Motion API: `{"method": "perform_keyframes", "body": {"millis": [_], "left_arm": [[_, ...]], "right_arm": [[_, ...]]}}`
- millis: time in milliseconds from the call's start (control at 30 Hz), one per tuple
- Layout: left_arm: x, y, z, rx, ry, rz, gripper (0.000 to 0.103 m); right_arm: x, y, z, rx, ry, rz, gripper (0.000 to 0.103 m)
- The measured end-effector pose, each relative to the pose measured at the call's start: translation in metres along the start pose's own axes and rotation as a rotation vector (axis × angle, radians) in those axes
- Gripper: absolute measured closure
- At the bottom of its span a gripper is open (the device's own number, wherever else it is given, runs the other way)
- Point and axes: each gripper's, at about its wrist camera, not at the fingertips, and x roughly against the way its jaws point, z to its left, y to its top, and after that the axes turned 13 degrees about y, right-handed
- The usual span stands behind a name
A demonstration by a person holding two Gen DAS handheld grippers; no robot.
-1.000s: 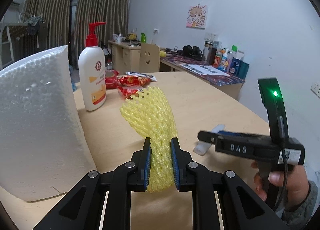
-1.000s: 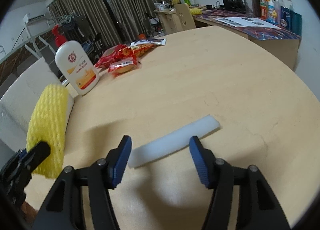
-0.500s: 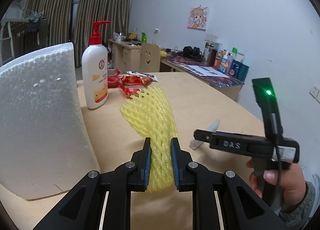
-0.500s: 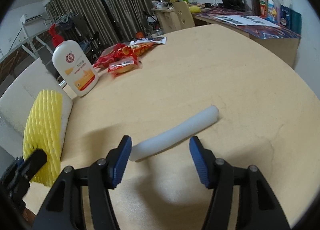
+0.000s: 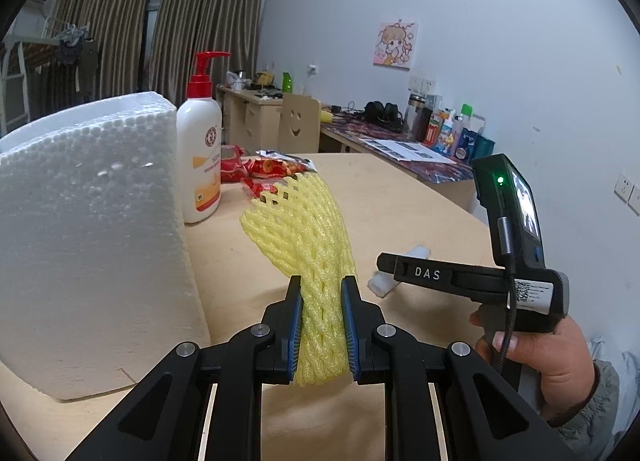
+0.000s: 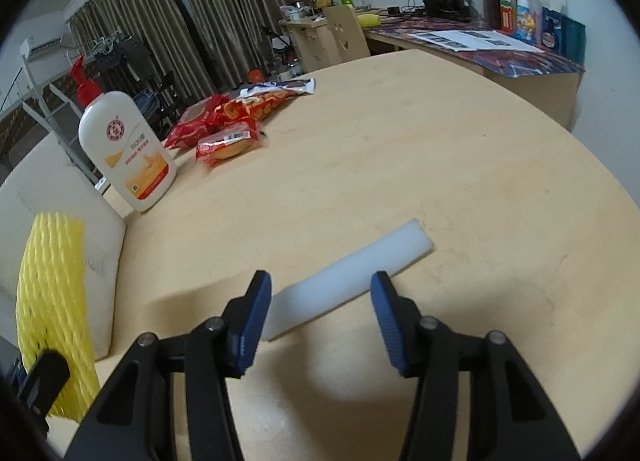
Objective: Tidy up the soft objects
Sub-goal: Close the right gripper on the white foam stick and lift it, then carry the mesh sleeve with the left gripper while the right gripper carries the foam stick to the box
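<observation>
Between the closing right tool's [image 6: 320,315] open jaws lies the white foam strip [image 6: 352,277], ungripped.

"DAS" on right gripper [image 5: 384,263]

The right gripper's [image 5: 384,261] body hides the white foam strip's [image 5: 416,252] middle.

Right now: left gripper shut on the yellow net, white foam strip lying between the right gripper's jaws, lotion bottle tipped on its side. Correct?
One thing is wrong: the lotion bottle stands upright, as the right wrist view shows. The rest holds: the left gripper is shut on the yellow net, and the white foam strip lies between the right gripper's closing jaws.
</observation>
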Motion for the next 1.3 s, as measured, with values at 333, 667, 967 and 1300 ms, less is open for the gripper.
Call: {"method": "perform_keyframes", "body": {"millis": [333, 667, 967, 1300], "left_arm": [[0.005, -0.001, -0.001, 0.003, -0.003, -0.008, 0.083], [0.01, -0.002, 0.004, 0.014, -0.003, -0.017, 0.083], [0.015, -0.004, 0.005, 0.01, -0.003, -0.026, 0.083], [0.022, -0.006, 0.008, 0.021, -0.007, -0.042, 0.083]], "right_arm": [[0.003, -0.001, -0.004, -0.037, -0.005, -0.002, 0.05], [-0.009, 0.009, 0.003, -0.012, -0.008, -0.024, 0.07], [0.004, 0.013, -0.005, 0.061, 0.026, -0.03, 0.095], [0.013, 0.018, -0.012, 0.015, 0.061, 0.016, 0.096]]}}
